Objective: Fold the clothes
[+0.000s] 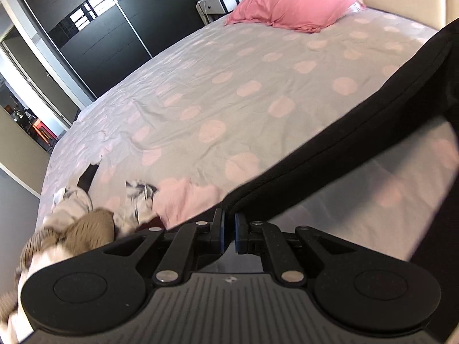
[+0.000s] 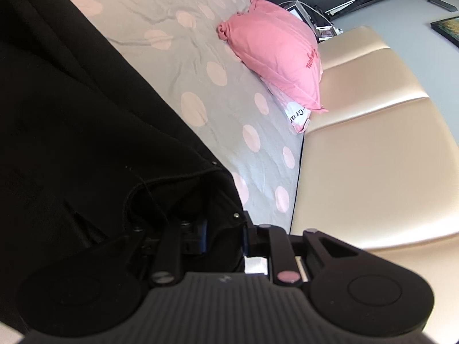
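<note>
A black garment [image 1: 358, 109] stretches taut from lower centre to the upper right in the left wrist view, lifted above the bed. My left gripper [image 1: 229, 230] is shut on its near corner, the blue pads almost together. In the right wrist view the same black garment [image 2: 71, 114] fills the left side. My right gripper [image 2: 225, 239] is shut on a thick bunched fold of it, with the cloth hiding part of the left finger.
The bed [image 1: 229, 91] has a grey sheet with pink dots and a pink pillow [image 1: 295, 5] at its head. A heap of brown and white clothes [image 1: 86, 223] and a pink garment [image 1: 183, 200] lie near its foot. A cream headboard [image 2: 373, 143] and a dark wardrobe [image 1: 100, 28] flank the bed.
</note>
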Demonstrator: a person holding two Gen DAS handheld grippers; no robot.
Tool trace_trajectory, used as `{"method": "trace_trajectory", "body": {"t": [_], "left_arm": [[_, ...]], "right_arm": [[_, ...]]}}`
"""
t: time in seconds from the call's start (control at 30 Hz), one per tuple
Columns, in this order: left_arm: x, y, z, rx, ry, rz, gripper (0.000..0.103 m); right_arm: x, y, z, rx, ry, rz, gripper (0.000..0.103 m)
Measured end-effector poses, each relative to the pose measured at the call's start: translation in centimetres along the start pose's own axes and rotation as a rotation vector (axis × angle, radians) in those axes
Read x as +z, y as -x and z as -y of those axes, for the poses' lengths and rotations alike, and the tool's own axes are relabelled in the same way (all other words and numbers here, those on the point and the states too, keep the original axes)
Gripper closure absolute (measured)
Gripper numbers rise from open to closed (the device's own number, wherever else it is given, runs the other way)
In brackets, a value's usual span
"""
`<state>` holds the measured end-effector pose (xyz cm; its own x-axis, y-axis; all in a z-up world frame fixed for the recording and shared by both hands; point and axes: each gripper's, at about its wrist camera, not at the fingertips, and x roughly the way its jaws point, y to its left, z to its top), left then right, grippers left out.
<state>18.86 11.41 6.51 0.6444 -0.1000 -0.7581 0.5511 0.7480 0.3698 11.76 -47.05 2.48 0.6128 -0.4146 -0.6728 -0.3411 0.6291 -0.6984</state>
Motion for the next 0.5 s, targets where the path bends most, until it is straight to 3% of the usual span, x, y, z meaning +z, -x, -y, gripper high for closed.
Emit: {"method": "trace_trajectory", "body": {"t": [0.27,0.37,0.5], "left_arm": [[-7.9,8.7,6.0,-0.034,-0.074,-0.006,0.099],[-11.0,10.0,9.4,-0.073,-0.146,-0.06,0.099],[-14.1,8.9,12.5,-0.141,-0.191,-0.15,0.099]], "right_arm": [[-8.4,5.8,-4.1,0.033,0.009,0.01,0.081],[-11.7,7.0,-5.7,0.068,0.003,-0.022,0.081],[-14.5,7.3,-8.0,0.111,0.011,-0.074,0.081]]}}
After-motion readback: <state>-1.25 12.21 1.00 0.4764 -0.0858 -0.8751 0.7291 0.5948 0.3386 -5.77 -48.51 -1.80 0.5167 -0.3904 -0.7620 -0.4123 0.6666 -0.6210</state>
